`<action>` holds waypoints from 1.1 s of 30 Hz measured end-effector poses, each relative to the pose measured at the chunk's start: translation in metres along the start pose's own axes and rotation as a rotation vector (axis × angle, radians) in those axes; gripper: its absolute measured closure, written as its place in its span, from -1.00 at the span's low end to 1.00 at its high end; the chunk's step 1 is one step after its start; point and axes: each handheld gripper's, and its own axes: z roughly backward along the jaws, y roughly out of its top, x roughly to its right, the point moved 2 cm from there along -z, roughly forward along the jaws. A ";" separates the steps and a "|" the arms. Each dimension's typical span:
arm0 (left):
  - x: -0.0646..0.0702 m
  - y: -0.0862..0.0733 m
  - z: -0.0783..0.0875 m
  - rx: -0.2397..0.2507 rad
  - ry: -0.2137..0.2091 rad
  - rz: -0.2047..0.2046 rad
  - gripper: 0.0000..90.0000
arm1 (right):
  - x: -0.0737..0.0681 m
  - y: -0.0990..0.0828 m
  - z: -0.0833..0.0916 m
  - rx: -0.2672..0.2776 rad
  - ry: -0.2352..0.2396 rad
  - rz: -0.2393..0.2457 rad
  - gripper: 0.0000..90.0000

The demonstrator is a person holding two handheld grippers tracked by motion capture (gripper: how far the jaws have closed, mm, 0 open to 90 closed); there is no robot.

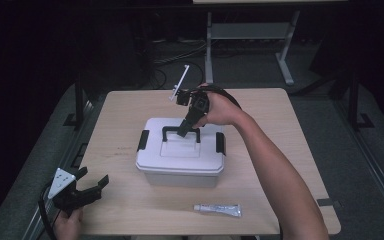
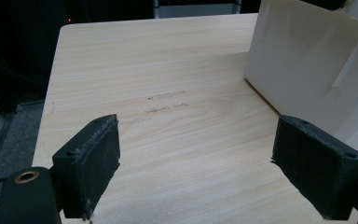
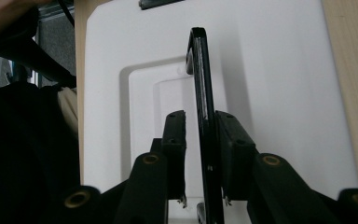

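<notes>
White plastic storage box point(image 1: 180, 159) with a black hinged carry handle point(image 1: 181, 131) and black side latches point(image 1: 143, 140) sits mid-table, slightly toward the far half. Your right gripper point(image 1: 185, 128) reaches over it from the far side and its jaws are closed on the handle bar — in the right gripper view the bar point(image 3: 204, 116) runs straight up between the two pads point(image 3: 175, 149), raised off the recessed lid panel point(image 3: 154, 116).

Your left gripper point(image 1: 96, 184) is at the near-left table corner, held in your left hand point(image 1: 69, 222), jaws spread wide with nothing between them. In the left gripper view the pads point(image 2: 93, 158) frame bare wood, with the box wall point(image 2: 312, 74) off to the upper right, apart from the jaws.

Surface: light wood-grain tabletop point(image 1: 125, 115) with rounded corners, a few faint dark scuff marks point(image 2: 168, 108) left of the box. A small silver-grey tube with a white cap point(image 1: 218, 209) lies flat near the front edge, well clear of the box.

Room: dim and mostly black beyond the table. Grey carpeted floor point(image 1: 330, 120), a grey metal table frame point(image 1: 252, 37) behind, cables point(image 1: 180, 55) on the floor near it, dark stand legs point(image 1: 77, 107) on both sides — a thin white bracket piece point(image 1: 180, 82) sticks up by your right gripper.
</notes>
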 end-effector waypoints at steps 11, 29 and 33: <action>0.000 0.000 0.001 0.003 0.002 0.001 -0.69 | -0.003 0.000 0.000 -0.015 -0.014 0.023 0.83; -0.001 0.000 0.003 0.008 0.008 0.002 -0.69 | -0.008 0.003 0.002 -0.029 -0.035 0.086 0.86; -0.001 0.000 0.002 0.006 0.008 0.001 -0.69 | -0.009 0.004 0.003 -0.027 -0.037 0.086 0.86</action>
